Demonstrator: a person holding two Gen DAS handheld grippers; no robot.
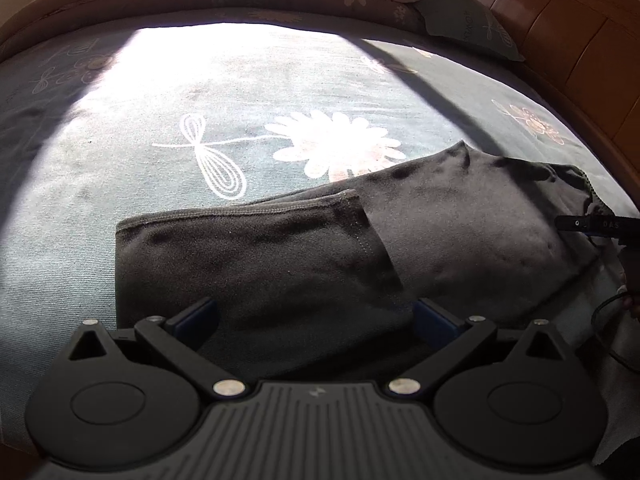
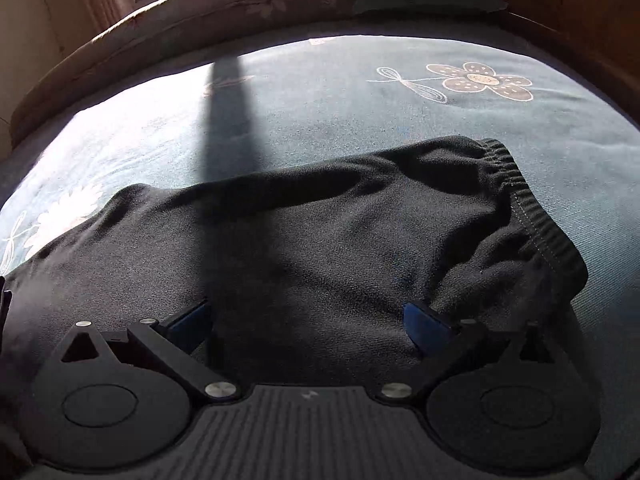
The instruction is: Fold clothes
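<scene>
Left gripper (image 1: 316, 316), right gripper (image 2: 308, 320) both wide apart, empty; dark pants (image 2: 320, 240) between fingers; shallow pinch may grab top layer only, fold slips.

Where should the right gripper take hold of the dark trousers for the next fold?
Probably the ribbed elastic waistband of the dark trousers, approached from the right gripper's right: it is a thick, raised edge lying free on the bedsheet, and both fingers are open.

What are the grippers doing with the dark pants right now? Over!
Left gripper open. Right gripper open. Both over the dark pants, folded on the bedspread. Nothing blocking.
</scene>
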